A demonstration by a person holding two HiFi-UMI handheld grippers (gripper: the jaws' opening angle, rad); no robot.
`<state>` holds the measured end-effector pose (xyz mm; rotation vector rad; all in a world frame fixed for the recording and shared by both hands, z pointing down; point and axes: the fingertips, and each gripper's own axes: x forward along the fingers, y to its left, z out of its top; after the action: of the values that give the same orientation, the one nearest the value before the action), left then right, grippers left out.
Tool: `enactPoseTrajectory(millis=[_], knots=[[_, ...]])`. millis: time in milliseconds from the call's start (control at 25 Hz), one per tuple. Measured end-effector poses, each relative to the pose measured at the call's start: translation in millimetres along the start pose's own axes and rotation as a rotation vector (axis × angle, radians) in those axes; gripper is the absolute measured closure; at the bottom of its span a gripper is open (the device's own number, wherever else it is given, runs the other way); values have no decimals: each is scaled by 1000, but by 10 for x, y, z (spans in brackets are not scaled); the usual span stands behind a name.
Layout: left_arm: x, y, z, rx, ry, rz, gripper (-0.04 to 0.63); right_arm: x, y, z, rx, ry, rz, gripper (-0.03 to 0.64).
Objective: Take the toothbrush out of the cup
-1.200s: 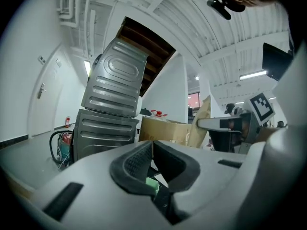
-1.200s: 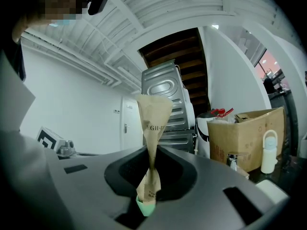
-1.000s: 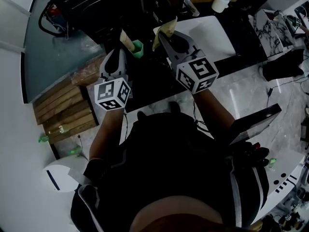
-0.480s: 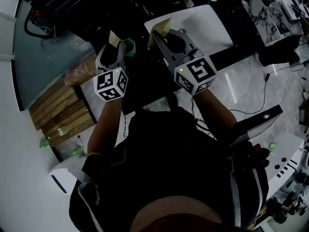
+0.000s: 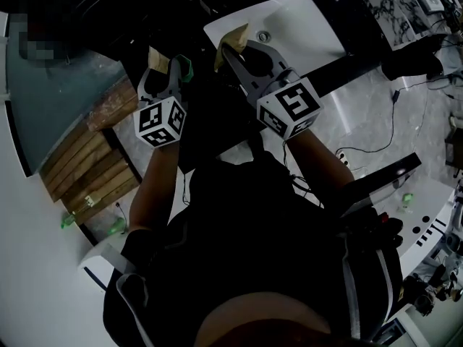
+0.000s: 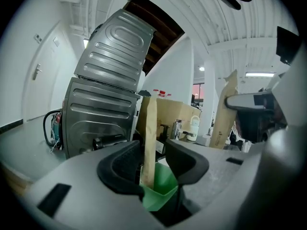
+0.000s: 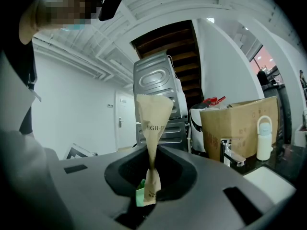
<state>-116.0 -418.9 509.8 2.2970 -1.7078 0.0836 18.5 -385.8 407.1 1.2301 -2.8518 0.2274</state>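
Left hand-held gripper (image 6: pixel 154 159): just opened, apart around green plastic cup (image 6: pixel 160 190) | right hand-held gripper (image 7: pixel 152 174): clamped on beige paper-wrapped toothbrush (image 7: pixel 153 114), seemingly clear of cup | I'd keep that pinch firm.

The person wore a black top (image 5: pixel 260 237) with pale side stripes. Left gripper (image 5: pixel 173 67) and right gripper (image 5: pixel 230 49) were grey, each bearing a black-and-white marker cube (image 5: pixel 159 121).

A utility-like workroom: washing machine (image 6: pixel 105 114), white sink (image 5: pixel 311 27) with tap (image 7: pixel 226 153), cardboard box (image 7: pixel 235 123).
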Motion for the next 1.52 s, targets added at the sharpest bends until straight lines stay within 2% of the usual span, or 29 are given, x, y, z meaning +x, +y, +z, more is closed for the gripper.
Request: enactPoseTrajectory(millis=[160,280,560,800,1120,1320,1520], knots=[[32,4,-30,5,-4,6,447,13,-6,-56,4,-17,-1,571],[15,42,-36,10,-24,33,524,-25,-6,-70,8,-21,-9,571],[2,73,8,-1,-27,69,558,-146,-50,-43,20,-31,-28,571],[-112,-43,278,19,-81,47,560,-196,-25,34,16,-49,-21,571],[-389,-171,826,32,-179,37,563,-225,-34,283,24,-93,5,572],[-625,-325,1055,76,-214,36,565,-239,39,492,-7,-124,55,571],[-867,-418,1214,107,-236,58,565,-232,58,547,7,-136,83,571]])
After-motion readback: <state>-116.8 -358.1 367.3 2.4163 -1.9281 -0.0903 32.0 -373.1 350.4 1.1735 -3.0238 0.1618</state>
